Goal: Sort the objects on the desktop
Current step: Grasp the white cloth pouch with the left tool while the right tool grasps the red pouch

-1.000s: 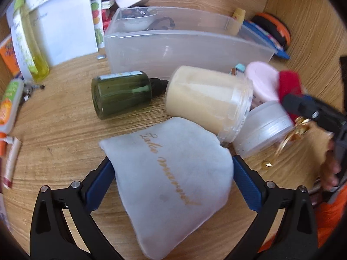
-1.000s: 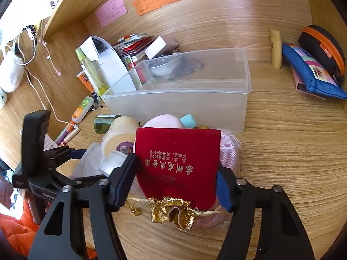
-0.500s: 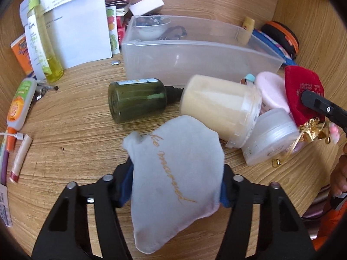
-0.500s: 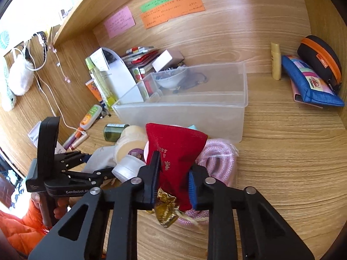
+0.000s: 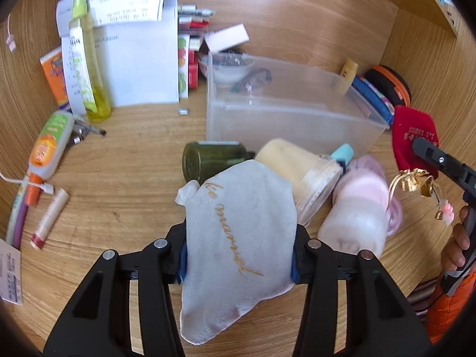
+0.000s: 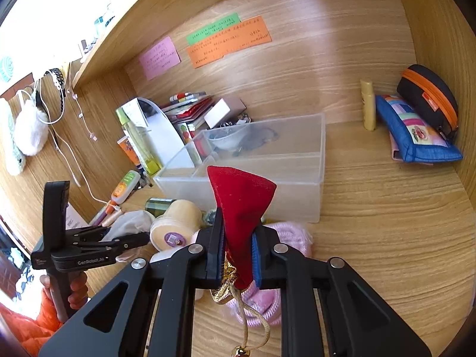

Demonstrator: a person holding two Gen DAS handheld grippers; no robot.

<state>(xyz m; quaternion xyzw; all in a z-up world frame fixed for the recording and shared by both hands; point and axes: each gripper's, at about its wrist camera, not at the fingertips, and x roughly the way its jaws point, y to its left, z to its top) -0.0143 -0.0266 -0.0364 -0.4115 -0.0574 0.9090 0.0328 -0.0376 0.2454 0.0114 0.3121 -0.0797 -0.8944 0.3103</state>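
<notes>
My left gripper (image 5: pixel 239 255) is shut on a grey cloth pouch (image 5: pixel 238 238) with gold lettering and holds it above the desk. My right gripper (image 6: pixel 238 253) is shut on a red velvet pouch (image 6: pixel 241 208) with a gold cord, lifted above a pink pouch (image 6: pixel 291 232). The red pouch also shows at the right of the left wrist view (image 5: pixel 412 142). A clear plastic bin (image 6: pixel 267 172) stands behind both; it also shows in the left wrist view (image 5: pixel 285 113). On the desk lie a green bottle (image 5: pixel 208 160), a cream jar (image 5: pixel 297 172) and a frosted jar (image 5: pixel 354 223).
White papers (image 5: pixel 139 59), a yellow bottle (image 5: pixel 89 68) and tubes (image 5: pixel 47 148) crowd the left. A blue pouch (image 6: pixel 413 131), a black case with orange zip (image 6: pixel 428 98) and a small yellow tube (image 6: pixel 368 107) sit at the back right. Wooden walls enclose the desk.
Both grippers closed on their pouches and lifted them up and back from the desk; the red pouch now stands pinched upright, the grey pouch hangs folded.
</notes>
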